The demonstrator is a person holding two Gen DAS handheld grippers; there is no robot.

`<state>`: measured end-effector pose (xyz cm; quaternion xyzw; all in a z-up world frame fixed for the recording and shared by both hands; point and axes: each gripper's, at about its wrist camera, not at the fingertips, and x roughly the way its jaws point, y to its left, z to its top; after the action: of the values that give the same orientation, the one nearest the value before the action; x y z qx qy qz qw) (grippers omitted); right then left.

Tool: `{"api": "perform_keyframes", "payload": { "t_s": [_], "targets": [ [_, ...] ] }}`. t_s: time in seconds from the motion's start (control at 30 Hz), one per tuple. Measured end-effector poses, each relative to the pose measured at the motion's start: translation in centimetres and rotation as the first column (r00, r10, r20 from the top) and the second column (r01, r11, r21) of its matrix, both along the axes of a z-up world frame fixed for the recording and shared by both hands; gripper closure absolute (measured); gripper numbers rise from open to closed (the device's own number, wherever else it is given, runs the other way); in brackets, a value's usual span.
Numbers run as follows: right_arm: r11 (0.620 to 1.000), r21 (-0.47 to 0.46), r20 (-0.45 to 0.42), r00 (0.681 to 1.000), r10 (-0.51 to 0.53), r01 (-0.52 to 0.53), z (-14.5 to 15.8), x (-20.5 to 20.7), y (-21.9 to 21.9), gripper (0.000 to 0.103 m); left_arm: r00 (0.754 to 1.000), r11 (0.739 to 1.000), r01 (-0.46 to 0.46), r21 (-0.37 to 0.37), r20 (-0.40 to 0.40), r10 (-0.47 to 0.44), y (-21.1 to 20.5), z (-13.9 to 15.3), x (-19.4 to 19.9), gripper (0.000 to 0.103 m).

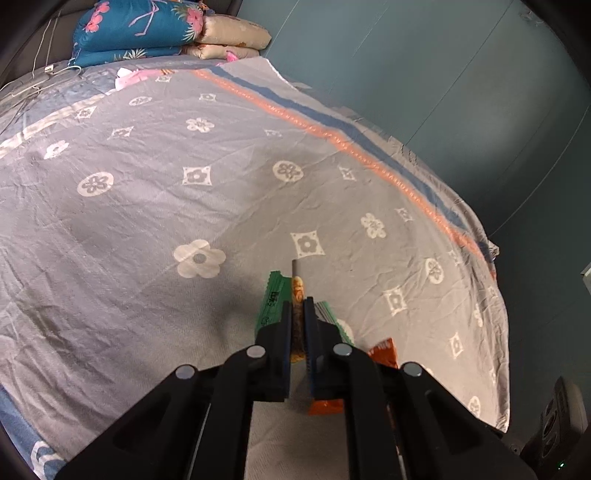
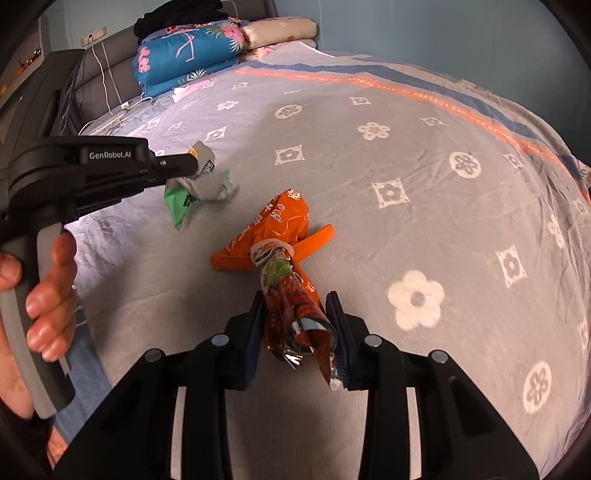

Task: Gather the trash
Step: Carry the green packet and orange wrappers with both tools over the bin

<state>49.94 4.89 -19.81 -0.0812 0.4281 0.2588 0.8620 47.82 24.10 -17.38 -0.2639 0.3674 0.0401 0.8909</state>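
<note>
A crumpled green and silver wrapper [image 1: 272, 300] is pinched between the fingers of my left gripper [image 1: 298, 308], which is shut on it just above the grey flowered bedsheet [image 1: 147, 206]. In the right wrist view the same left gripper [image 2: 197, 162] comes in from the left, held by a person's hand [image 2: 48, 291], with the green wrapper [image 2: 183, 201] dangling from it. My right gripper [image 2: 295, 301] is shut on the near end of a crumpled orange snack wrapper [image 2: 280, 221], whose far end rests on the bedsheet [image 2: 406, 155]. Part of the orange wrapper [image 1: 382, 352] shows beside the left fingers.
A folded blue floral quilt [image 2: 184, 55] and beige pillows [image 2: 280, 31] are stacked at the head of the bed. White cables [image 2: 107, 85] trail by the grey headboard. The bed's edge [image 1: 461, 229] drops to a teal floor [image 1: 480, 110]. A dark device [image 1: 561, 417] sits at the lower right.
</note>
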Motion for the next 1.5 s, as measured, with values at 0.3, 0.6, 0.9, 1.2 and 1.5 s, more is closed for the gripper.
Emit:
{"api": "perform_keyframes", "payload": {
  "t_s": [0.3,0.6,0.9,1.2,1.5],
  "targets": [
    [0.998,0.037,0.021,0.999,-0.042,0.041,3.7,-5.9,-4.5,0.072,0.994,0.996,0.042,0.073,0.102,-0.05,-3.3,5.9,-5.9,0.097],
    [0.993,0.075,0.022,0.996,-0.089,0.088,7.4,-13.2,-10.9,0.071,0.977,0.982,0.139,0.125,0.145,-0.157,-8.6,10.1,-15.4,0.097],
    [0.973,0.153,0.045,0.982,-0.183,0.174,10.5,-22.4,-17.8,0.071,0.937,0.958,0.253,0.138,0.21,-0.278,-14.3,14.6,-25.2,0.097],
    [0.944,0.242,0.086,0.965,-0.249,0.223,13.3,-28.9,-23.1,0.071,0.876,0.925,0.326,0.198,0.305,-0.374,-19.2,19.2,-32.7,0.097],
    [0.908,0.311,0.116,0.937,-0.33,0.281,15.7,-33.3,-27.6,0.071,0.824,0.892,0.36,0.271,0.357,-0.441,-22.6,22.1,-36.9,0.097]
  ]
}}
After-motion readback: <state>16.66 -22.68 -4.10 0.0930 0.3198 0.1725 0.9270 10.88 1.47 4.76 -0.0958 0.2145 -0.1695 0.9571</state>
